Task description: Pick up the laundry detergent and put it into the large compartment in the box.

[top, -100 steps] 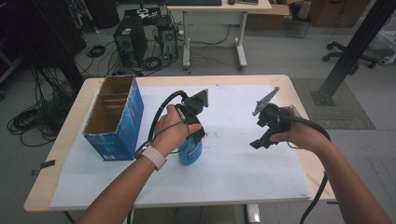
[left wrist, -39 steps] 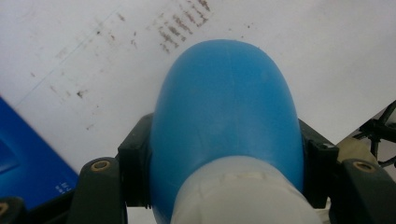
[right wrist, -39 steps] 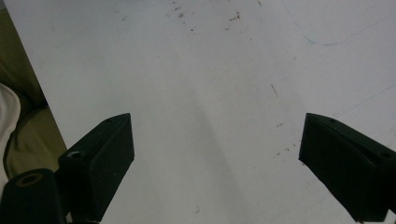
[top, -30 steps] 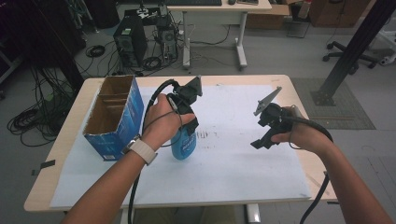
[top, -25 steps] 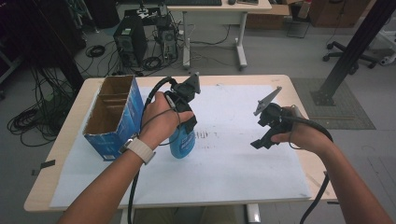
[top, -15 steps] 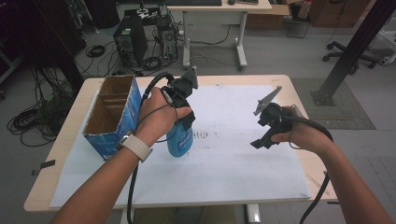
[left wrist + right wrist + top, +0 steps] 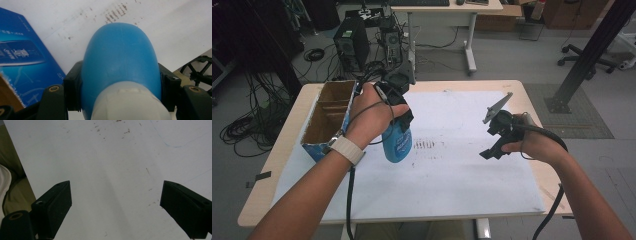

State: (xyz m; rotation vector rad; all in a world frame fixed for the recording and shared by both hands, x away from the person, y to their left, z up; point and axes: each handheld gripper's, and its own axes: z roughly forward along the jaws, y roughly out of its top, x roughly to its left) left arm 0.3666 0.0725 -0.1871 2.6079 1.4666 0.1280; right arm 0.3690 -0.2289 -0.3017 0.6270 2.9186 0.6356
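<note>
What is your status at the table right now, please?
Left tool shut on blue bottle, lifted beside open cardboard box. Right tool open, empty. Nothing blocking.

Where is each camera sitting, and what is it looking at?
High view: sits above the person's side, looking forward and down on the table; both forearms, left tongs and right tongs show.
Left gripper view: rides the left tongs, looking along its black jaws, clamped on the blue bottle; blue box beside it.
Right gripper view: rides the right tongs, looking down at white paper between open jaws.
Shared: high and left gripper views both show the bottle and box.
</note>
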